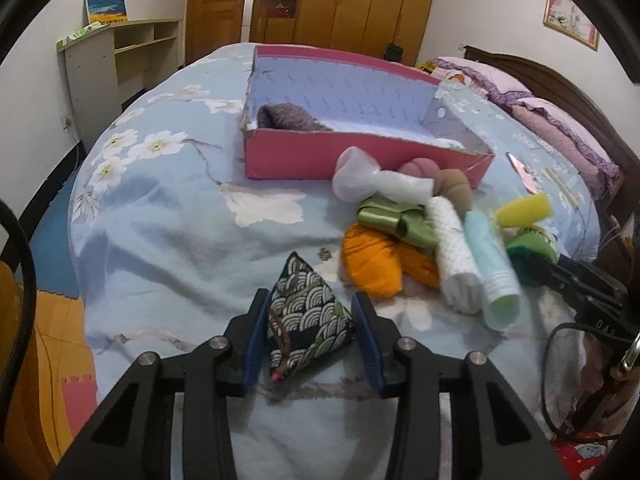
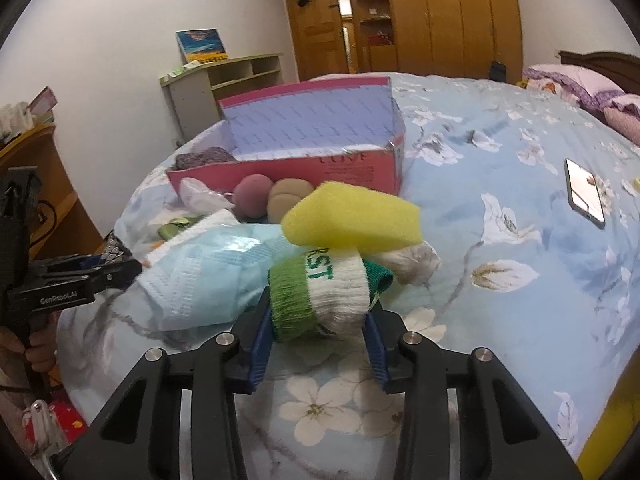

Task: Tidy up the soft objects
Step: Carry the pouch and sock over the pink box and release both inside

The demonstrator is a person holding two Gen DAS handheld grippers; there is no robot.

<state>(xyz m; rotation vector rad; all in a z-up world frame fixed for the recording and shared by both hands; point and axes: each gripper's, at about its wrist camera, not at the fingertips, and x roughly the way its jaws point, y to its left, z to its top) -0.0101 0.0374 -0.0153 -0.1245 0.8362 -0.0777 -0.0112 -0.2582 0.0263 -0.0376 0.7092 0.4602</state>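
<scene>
Blue-padded left fingers (image 1: 312,316) pinching patterned pouch (image 1: 308,316), right fingers (image 2: 318,312) pinching green-white sock (image 2: 320,296), bare bedspread (image 1: 160,220) leftward.

left wrist: close over bed (image 1: 160,216), tilted down past its own fingers toward pink box (image 1: 360,160) at upper centre | right wrist: equally near, angled down, box (image 2: 288,176) upper left | shared: box, yellow sponge (image 1: 524,210) (image 2: 352,216), wardrobe (image 1: 360,0) (image 2: 440,12)

White walls, a wooden wardrobe (image 1: 360,0), a pale shelf desk (image 1: 116,52) and orange floor tiles (image 1: 52,336) surround the bed (image 1: 160,208).
</scene>
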